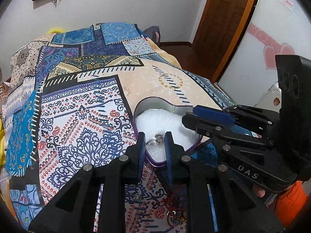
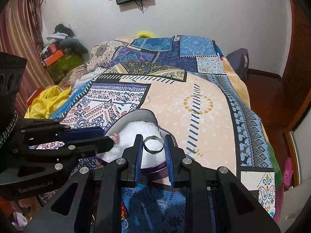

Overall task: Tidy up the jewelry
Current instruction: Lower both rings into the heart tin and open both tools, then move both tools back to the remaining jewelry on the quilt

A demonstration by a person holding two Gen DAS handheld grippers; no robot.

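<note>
So basically the whole scene is a bed with a loud patchwork bedspread (image 1: 77, 116) that stretches away ahead of both claws. There's a crumpled yellow cloth (image 2: 46, 103) off to the far left of the right claw.

Sitting on the cover, right under the tips of both claws, is a heart-shaped tin (image 1: 155, 101). It's open, with a purple edge on the near side, and it's stuffed with white foam padding (image 1: 155, 120).

The left gripper (image 1: 155, 145) comes in over the near edge of the tin. Its blue pads are only a narrow gap apart, about one ring wide. The right gripper (image 2: 153, 149) is just to its right and also pokes over the foam with roughly the same narrow gap. The two tips are close together above the padding.

Between the left claw's pads there's a small ring with a clear stone (image 1: 156, 140), down at foam level. Honestly I can't tell if the pads are pinching it or if it's just lying there.

It's the same story on the right. A plain silver band (image 2: 153, 145) sits between its pads, nearly filling the gap. Gripped or resting on the foam, I can't say.

Behind and below the left claw's fingers, a tangle of red and gold jewelry (image 1: 173, 203) lies on the bedspread outside the tin.
</note>
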